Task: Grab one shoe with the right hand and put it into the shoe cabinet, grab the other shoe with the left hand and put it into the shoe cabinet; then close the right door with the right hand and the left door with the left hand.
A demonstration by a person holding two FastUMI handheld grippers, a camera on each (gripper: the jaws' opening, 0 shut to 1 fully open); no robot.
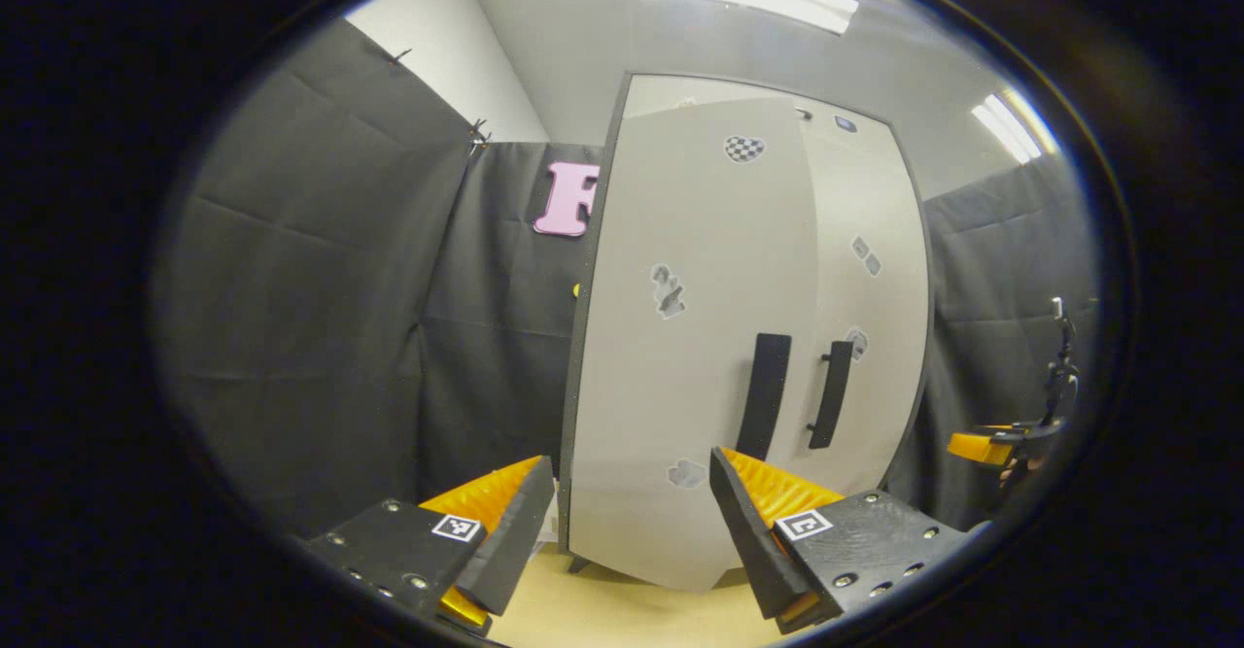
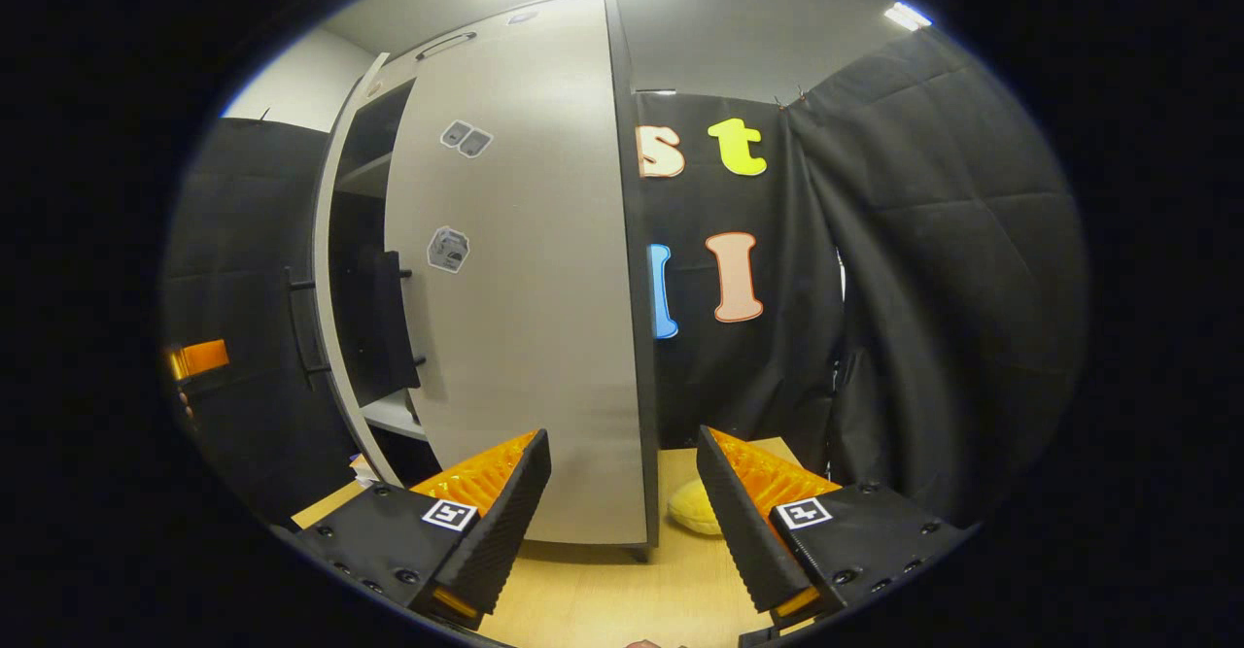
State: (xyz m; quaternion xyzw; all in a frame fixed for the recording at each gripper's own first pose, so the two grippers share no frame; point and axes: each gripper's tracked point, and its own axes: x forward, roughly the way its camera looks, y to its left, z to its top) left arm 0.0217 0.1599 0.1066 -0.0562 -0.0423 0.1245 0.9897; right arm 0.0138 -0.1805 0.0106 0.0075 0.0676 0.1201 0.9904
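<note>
The pale grey shoe cabinet (image 1: 680, 337) stands close in front of me on a wooden floor. In the left gripper view its left door (image 1: 671, 240) hangs slightly ajar and overlaps the right door (image 1: 875, 240); two black handles (image 1: 763, 395) sit side by side. My left gripper (image 1: 632, 463) is open before the left door's lower part, touching nothing. In the right gripper view the right door (image 2: 515, 289) looks almost flush, and a dark gap (image 2: 355, 240) with shelves shows beside it. My right gripper (image 2: 622, 439) is open, just short of that door's right edge.
Black cloth walls close in on both sides of the cabinet. A yellow soft object (image 2: 695, 512) lies on the floor by the cabinet's right foot. The other gripper (image 1: 1001, 444) shows at the far right in the left gripper view.
</note>
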